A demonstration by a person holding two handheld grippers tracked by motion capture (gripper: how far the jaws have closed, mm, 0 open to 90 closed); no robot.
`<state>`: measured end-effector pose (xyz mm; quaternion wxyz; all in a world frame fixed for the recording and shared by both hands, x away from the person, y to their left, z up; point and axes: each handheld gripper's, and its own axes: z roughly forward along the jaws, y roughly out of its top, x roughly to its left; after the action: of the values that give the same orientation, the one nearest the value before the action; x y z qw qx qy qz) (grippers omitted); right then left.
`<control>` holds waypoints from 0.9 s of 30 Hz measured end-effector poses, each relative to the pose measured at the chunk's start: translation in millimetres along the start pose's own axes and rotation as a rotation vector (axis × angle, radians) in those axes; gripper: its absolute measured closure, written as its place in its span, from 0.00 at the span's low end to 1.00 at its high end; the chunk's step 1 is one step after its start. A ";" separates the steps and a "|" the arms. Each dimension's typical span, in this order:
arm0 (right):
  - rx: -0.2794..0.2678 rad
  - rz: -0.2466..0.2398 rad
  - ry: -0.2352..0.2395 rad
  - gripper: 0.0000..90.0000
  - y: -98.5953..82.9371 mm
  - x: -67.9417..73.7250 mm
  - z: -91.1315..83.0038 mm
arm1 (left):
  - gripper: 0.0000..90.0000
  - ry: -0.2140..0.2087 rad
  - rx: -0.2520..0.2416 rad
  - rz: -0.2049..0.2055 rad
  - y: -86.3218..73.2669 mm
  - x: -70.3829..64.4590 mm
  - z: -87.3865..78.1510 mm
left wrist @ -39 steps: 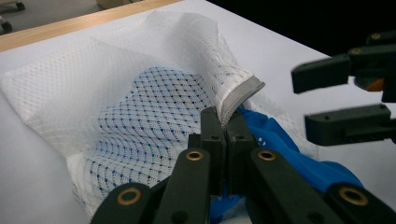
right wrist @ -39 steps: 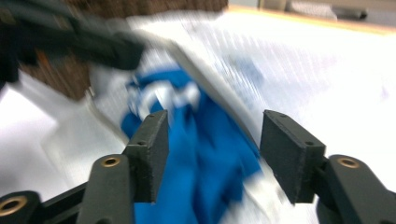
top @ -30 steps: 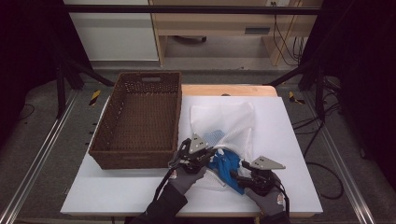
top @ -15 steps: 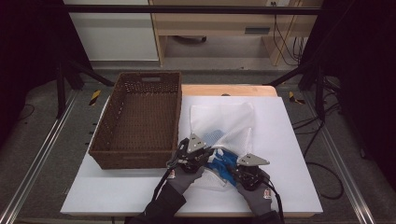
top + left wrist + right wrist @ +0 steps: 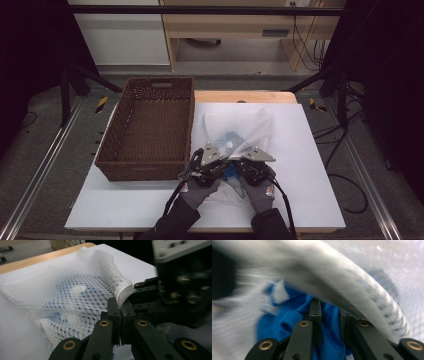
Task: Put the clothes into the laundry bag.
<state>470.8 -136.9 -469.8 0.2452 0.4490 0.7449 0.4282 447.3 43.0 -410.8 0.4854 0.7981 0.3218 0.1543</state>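
My left claw (image 5: 119, 305) is pressed together on the rim of the white mesh bag (image 5: 75, 287), lying near the table's (image 5: 310, 150) front edge. My right claw (image 5: 329, 308), jaws parted, straddles soft blue knit cloth (image 5: 287, 322) at the bag's mouth.

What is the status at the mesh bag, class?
Left tongs shut on mesh bag rim. Right tongs inside bag mouth, around blue garment. Basket alongside, nothing in the way.
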 end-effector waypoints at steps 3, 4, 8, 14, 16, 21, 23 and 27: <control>0.031 -0.010 -0.023 0.82 -5.0 -3.6 9.4 | 0.98 0.001 0.017 -0.007 -6.3 2.2 3.7; 0.036 -0.007 -0.026 0.81 -6.3 -4.5 11.2 | 0.98 0.002 0.021 -0.010 -7.9 2.7 5.1; 0.027 0.000 0.003 0.69 -4.5 -7.1 3.4 | 0.98 0.006 0.027 -0.012 -10.2 4.7 6.9; -0.025 -0.015 0.104 0.52 -1.5 -11.5 -41.1 | 0.98 0.014 0.022 -0.018 -9.3 8.4 4.2; -0.027 -0.011 0.117 0.49 -5.2 -13.1 -50.9 | 0.98 0.018 0.021 -0.019 -9.2 9.1 3.9; 0.065 -0.038 0.124 0.59 -23.8 -8.0 -47.6 | 0.98 0.018 0.027 -0.018 -9.9 9.0 5.4; 0.100 -0.057 0.091 0.75 -29.1 -7.4 -37.2 | 0.98 0.018 0.027 -0.016 -10.1 8.1 5.8; 0.125 -0.021 0.071 0.95 -28.8 -6.5 -30.6 | 0.98 0.014 0.027 -0.018 -10.4 8.2 6.3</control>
<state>437.8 -162.0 -478.9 0.1949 0.4400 0.7831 0.3939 453.1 47.5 -423.5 0.4737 0.8006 0.3342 0.1512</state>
